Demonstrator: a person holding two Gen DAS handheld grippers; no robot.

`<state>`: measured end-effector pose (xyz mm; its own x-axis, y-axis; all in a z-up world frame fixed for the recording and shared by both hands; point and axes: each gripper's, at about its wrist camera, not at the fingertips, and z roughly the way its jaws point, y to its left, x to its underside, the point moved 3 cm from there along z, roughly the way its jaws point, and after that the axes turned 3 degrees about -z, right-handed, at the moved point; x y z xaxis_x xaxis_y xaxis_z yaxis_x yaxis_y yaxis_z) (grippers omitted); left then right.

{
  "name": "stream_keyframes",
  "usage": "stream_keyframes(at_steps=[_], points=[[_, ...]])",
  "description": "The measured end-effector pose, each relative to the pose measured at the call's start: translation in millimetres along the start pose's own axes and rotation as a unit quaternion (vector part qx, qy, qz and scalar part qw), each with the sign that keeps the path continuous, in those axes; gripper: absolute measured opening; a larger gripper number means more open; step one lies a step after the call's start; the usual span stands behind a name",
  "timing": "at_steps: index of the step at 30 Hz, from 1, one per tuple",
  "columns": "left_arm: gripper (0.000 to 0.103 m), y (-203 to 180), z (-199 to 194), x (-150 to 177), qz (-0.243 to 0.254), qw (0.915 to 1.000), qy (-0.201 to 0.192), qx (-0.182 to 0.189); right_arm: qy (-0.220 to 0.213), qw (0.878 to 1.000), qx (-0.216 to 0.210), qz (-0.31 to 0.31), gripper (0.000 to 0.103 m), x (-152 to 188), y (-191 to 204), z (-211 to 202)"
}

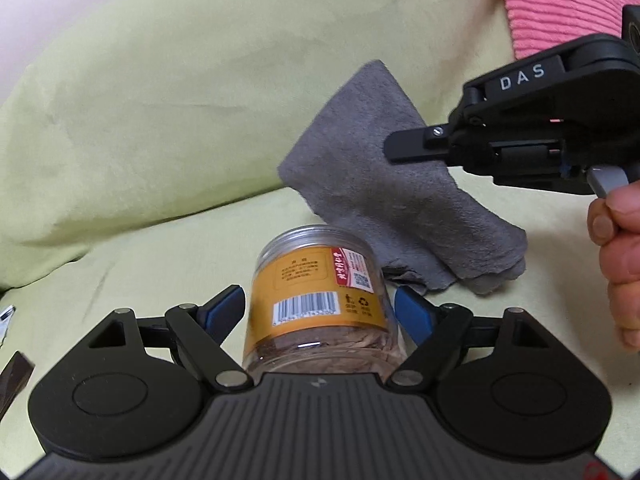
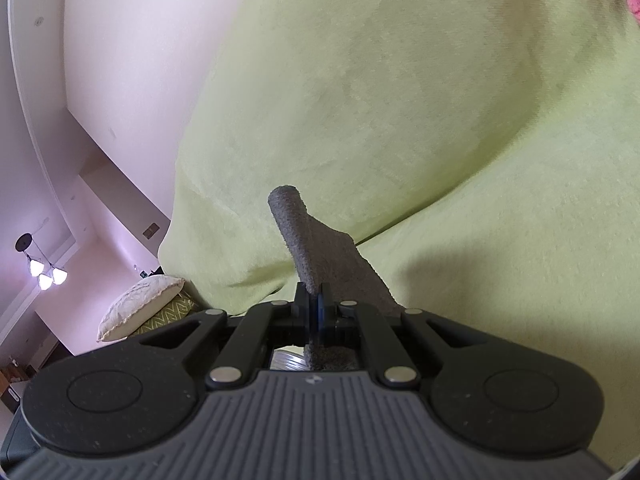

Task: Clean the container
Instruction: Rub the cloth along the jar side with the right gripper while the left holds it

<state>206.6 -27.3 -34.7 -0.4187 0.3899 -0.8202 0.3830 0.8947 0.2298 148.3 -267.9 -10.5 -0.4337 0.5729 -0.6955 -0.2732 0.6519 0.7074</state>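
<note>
A clear plastic jar (image 1: 320, 300) with an orange label and a barcode sits between the blue pads of my left gripper (image 1: 320, 308), which is shut on it. The jar holds brownish pieces. My right gripper (image 1: 396, 148) is shut on a grey cloth (image 1: 384, 184) and holds it up behind and to the right of the jar. In the right wrist view the jaws (image 2: 316, 308) pinch the cloth (image 2: 312, 248), which sticks up past them.
A light green fabric cover (image 1: 160, 120) fills the background and the surface below. A pink ribbed textile (image 1: 560, 4) is at the top right. A person's hand (image 1: 616, 256) holds the right gripper. A pillow (image 2: 140, 304) and ceiling lamps (image 2: 44, 272) show at the left.
</note>
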Motion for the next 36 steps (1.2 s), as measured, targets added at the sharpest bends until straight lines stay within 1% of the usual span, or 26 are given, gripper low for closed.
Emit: stream_keyframes(at_steps=[4, 10, 13, 17, 21, 24, 27, 31, 33, 36], points=[[0.086, 6.1, -10.6, 8.7, -0.011, 0.9998, -0.007, -0.013, 0.003, 1.000, 0.001, -0.006, 0.003, 1.9, 1.5, 0.9], [0.095, 11.3, -3.1, 19.0, -0.036, 0.9992, -0.008, 0.012, 0.011, 1.000, -0.002, -0.018, 0.003, 6.2, 6.2, 5.3], [0.094, 9.2, 5.3, 21.3, -0.040, 0.9988, -0.012, 0.025, 0.012, 1.000, -0.011, -0.023, 0.003, 6.5, 7.6, 5.9], [0.087, 8.3, 14.9, 27.1, -0.042, 0.9981, -0.015, 0.041, 0.023, 0.999, -0.034, -0.034, 0.003, 8.1, 13.0, 7.8], [0.085, 13.2, 15.2, 29.9, -0.021, 0.9978, -0.024, 0.058, 0.044, 0.995, -0.067, -0.061, 0.003, 14.7, 24.4, 14.0], [0.085, 21.8, 13.8, 34.0, -0.007, 0.9980, -0.026, 0.057, 0.061, 0.992, -0.081, -0.077, 0.003, 20.7, 30.9, 19.2], [0.085, 28.7, 11.6, 38.8, -0.005, 0.9979, -0.027, 0.058, 0.082, 0.989, -0.087, -0.092, 0.003, 28.3, 36.4, 27.0], [0.085, 31.4, 12.3, 41.1, -0.009, 0.9978, -0.028, 0.060, 0.094, 0.986, -0.081, -0.111, 0.004, 37.0, 46.6, 34.1], [0.085, 33.6, 13.7, 41.0, -0.016, 0.9974, -0.028, 0.064, 0.102, 0.983, -0.092, -0.119, 0.004, 40.9, 53.8, 34.3], [0.085, 34.4, 15.4, 41.2, -0.016, 0.9972, -0.030, 0.066, 0.134, 0.973, -0.128, -0.134, 0.004, 52.9, 69.2, 34.2]])
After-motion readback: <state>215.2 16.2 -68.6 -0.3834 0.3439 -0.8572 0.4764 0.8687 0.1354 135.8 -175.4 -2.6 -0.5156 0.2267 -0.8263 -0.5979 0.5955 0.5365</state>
